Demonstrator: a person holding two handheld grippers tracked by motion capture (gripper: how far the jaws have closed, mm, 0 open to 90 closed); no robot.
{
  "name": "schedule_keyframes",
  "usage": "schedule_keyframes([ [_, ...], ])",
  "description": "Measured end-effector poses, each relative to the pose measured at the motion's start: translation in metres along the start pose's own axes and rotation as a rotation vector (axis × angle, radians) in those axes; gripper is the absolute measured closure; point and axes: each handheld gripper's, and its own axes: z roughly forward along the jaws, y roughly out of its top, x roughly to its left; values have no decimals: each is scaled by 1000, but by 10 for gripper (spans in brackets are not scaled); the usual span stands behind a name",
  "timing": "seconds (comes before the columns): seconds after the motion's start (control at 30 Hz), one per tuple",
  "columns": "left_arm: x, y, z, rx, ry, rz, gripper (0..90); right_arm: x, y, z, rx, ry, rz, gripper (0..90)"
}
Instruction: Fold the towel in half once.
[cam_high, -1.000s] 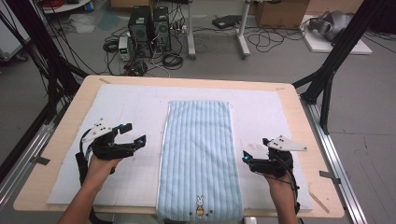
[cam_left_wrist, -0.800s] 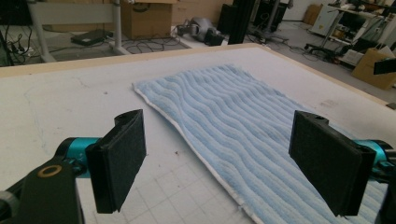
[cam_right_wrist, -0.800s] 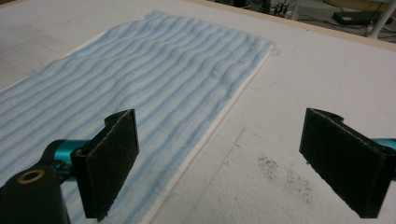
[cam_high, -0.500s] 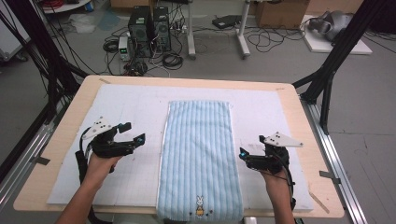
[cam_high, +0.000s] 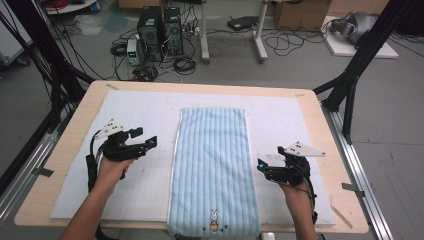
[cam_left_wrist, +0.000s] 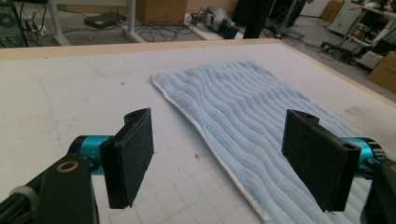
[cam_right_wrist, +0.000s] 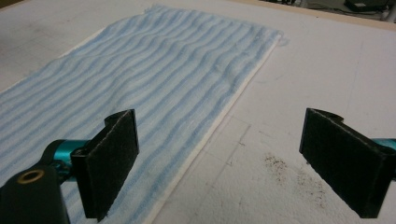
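towel (cam_high: 214, 170) lying flat mid-surface between left tongs (cam_high: 150, 142) and right tongs (cam_high: 261, 166), touching neither | pale blue, striped, rabbit at near hem | left tongs closing slightly, gaping, empty; right gaping, empty

The right gripper (cam_right_wrist: 219, 163) holds its black padded jaws wide apart above the white mat (cam_right_wrist: 327, 70), straddling the white-trimmed edge of the flat blue striped towel (cam_right_wrist: 154, 70), touching nothing.
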Motion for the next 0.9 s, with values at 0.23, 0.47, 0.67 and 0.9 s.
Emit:
schedule_keyframes([
  [0.23,8,25,27,23,10,0,257,-2,1,0,-2,3,-1,110],
  [0.47,12,37,69,86,6,-2,316,-3,1,0,12,11,3,110],
  [0.67,11,41,103,113,5,-35,337,-5,2,0,16,18,-3,110],
  [0.9,11,30,131,155,50,-20,355,-11,2,-1,14,26,5,110],
])
